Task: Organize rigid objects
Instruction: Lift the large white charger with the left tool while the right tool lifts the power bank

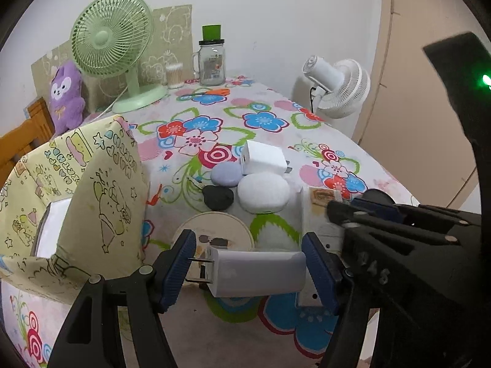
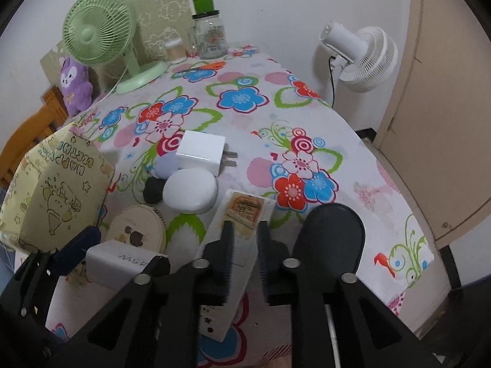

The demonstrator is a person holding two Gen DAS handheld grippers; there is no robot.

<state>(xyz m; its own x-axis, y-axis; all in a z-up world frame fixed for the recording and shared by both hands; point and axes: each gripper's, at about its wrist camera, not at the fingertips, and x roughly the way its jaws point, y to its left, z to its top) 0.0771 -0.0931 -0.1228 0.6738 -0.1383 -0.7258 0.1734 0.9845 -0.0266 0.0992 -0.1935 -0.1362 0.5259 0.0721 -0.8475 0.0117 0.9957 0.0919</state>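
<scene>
My left gripper [image 1: 249, 253] has its blue pads closed on a white charger [image 1: 257, 273]: the prongs meet the left pad and the body's end meets the right one. It hangs just above the cloth, over a round cream tin [image 1: 214, 230]. In the right wrist view the same charger [image 2: 122, 260] shows at lower left. My right gripper [image 2: 245, 233] is shut on a white oblong box [image 2: 242, 208] with a brown stamped label, its black fingers [image 2: 227, 245] on either long side. A second white charger [image 2: 201, 155], a white oval stone [image 2: 190, 190], a lavender stone [image 1: 225, 174] and a black stone [image 1: 218, 197] lie clustered mid-table.
A yellow printed gift bag [image 1: 76, 184] stands open at the left with something white inside. At the back are a green desk fan [image 1: 110, 36], a glass jar [image 1: 211, 61], a purple plush [image 1: 66, 98] and orange scissors [image 1: 214, 92]. A white fan [image 2: 362, 58] stands off the table's right edge.
</scene>
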